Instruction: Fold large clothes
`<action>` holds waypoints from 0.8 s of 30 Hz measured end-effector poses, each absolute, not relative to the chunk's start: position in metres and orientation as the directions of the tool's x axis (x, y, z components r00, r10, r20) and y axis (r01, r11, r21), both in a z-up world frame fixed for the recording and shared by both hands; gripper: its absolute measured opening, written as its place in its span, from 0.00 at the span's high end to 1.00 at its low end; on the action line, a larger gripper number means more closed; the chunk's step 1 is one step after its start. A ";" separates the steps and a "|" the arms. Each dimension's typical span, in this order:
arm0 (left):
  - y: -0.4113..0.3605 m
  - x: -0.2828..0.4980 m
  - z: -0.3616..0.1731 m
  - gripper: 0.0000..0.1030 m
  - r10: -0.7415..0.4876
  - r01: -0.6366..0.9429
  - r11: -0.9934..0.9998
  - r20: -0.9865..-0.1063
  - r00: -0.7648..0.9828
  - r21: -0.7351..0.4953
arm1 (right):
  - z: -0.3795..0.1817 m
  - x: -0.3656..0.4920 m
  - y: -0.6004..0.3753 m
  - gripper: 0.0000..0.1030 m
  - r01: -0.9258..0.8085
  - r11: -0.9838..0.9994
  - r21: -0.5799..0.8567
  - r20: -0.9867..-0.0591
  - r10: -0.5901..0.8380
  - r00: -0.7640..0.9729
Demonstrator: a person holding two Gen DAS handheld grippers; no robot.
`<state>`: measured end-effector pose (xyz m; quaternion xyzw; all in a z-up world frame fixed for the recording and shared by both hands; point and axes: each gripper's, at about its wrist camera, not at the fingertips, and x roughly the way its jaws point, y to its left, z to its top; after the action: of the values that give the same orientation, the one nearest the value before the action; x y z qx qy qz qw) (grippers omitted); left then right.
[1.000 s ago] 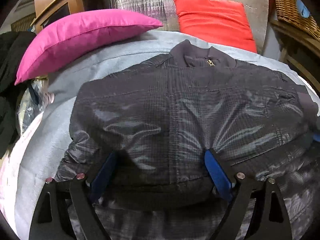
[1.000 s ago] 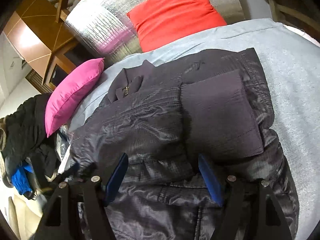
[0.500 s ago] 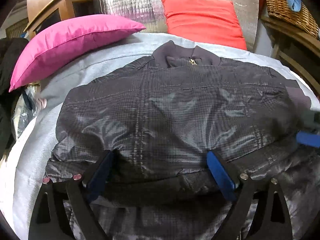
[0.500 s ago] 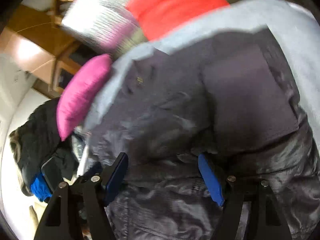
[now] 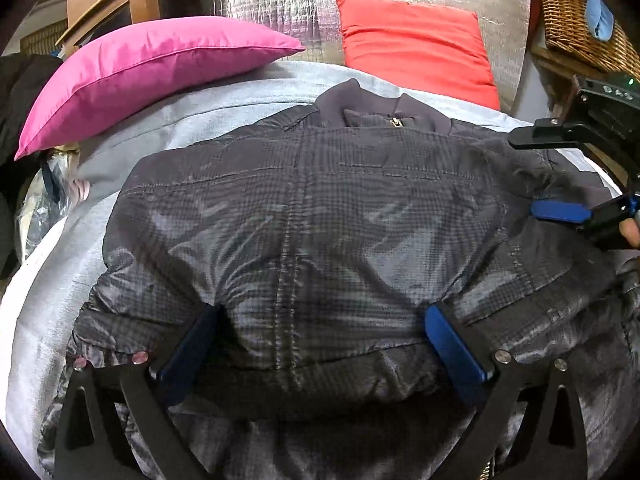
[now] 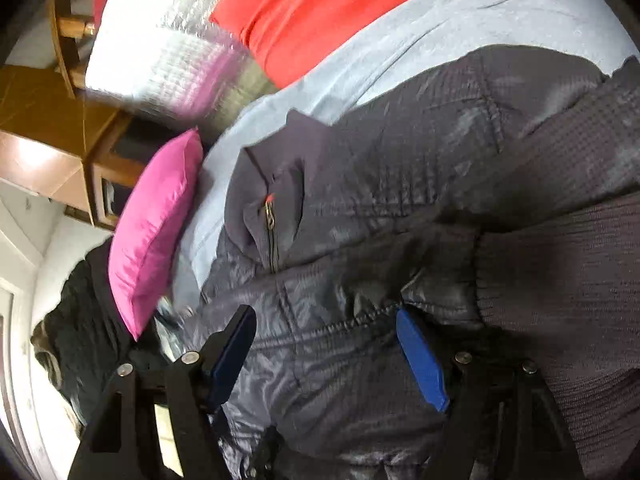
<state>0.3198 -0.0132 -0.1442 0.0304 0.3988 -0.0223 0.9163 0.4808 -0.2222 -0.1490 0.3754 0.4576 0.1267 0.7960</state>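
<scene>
Lying beneath both grippers' fingers, the jacket [image 5: 304, 216] sits ungripped: left fingers [image 5: 452, 352] opening wide, right fingers [image 6: 420, 356] parted.

The left hand-held gripper [image 5: 320, 344] is a black plastic frame with two angular fingers, each faced with a flat blue pad [image 5: 454, 354] and pinned by round silver screws, with triangular cut-outs in the finger arms. The right hand-held gripper [image 6: 326, 354] has the same black build and blue pads; its boxy black body carries pale lettering and a small green light.
</scene>
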 end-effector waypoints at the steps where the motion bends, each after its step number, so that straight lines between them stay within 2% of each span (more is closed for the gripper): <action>1: -0.013 0.320 -0.144 0.00 -0.017 0.065 0.997 -0.732 0.681 0.037 | -0.146 0.480 -0.220 0.26 0.139 0.700 0.700 -0.644 0.536 0.546; 6: -0.013 0.319 -0.144 0.00 -0.019 0.065 0.997 -0.731 0.682 0.034 | -0.120 0.470 -0.215 0.26 0.091 0.733 0.674 -0.624 0.500 0.601; 9: -0.014 0.319 -0.145 0.00 -0.019 0.066 0.997 -0.731 0.682 0.036 | -0.139 0.478 -0.226 0.26 0.144 0.747 0.649 -0.660 0.459 0.594; 11: -0.013 0.319 -0.145 0.00 -0.018 0.066 0.997 -0.731 0.682 0.036 | -0.146 0.475 -0.237 0.26 0.139 0.722 0.677 -0.636 0.480 0.604; 16: -0.012 0.319 -0.145 0.00 -0.020 0.064 0.997 -0.731 0.683 0.033 | -0.122 0.448 -0.235 0.26 0.087 0.726 0.683 -0.587 0.473 0.657; 19: -0.012 0.319 -0.145 0.00 -0.019 0.064 0.997 -0.729 0.684 0.035 | -0.130 0.445 -0.242 0.26 0.122 0.769 0.627 -0.631 0.409 0.660; 21: -0.012 0.319 -0.145 0.00 -0.020 0.064 0.997 -0.730 0.684 0.033 | -0.140 0.447 -0.248 0.26 0.117 0.749 0.652 -0.620 0.437 0.652; 24: -0.012 0.319 -0.146 0.00 -0.020 0.063 0.997 -0.730 0.683 0.032 | -0.125 0.437 -0.246 0.26 0.118 0.754 0.646 -0.617 0.425 0.663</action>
<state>0.3191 -0.0116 -0.1456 0.0272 0.3973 -0.0228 0.9170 0.4373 -0.2461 -0.1252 0.3387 0.4006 0.0907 0.8465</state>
